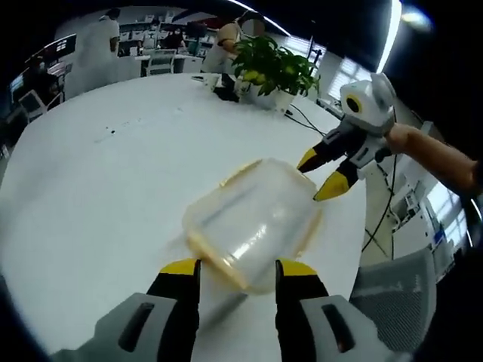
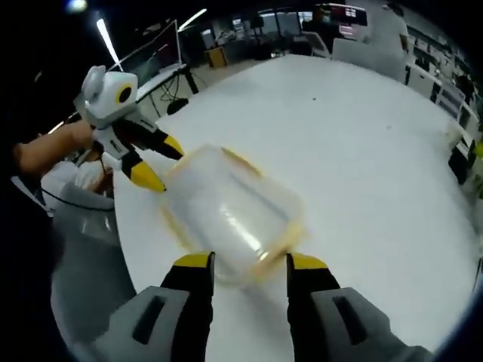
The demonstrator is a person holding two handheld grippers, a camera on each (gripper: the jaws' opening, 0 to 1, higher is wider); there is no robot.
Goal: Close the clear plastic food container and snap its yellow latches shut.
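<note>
In the left gripper view, the left gripper has its jaws spread on either side of the near edge of the clear plastic food container, which lies blurred on the white surface. At the container's far right corner, the right gripper holds its yellow-tipped jaws apart. A potted plant stands beyond.

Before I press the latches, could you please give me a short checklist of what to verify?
1. Container rests on the table: ok.
2. Lid seated squarely: cannot tell, blurred.
3. Left gripper open, fingers at the near end: ok.
4. Right gripper open at the opposite end: ok.
5. Yellow latches snapped: cannot tell.
6. Plant well away from the container: ok.
</note>
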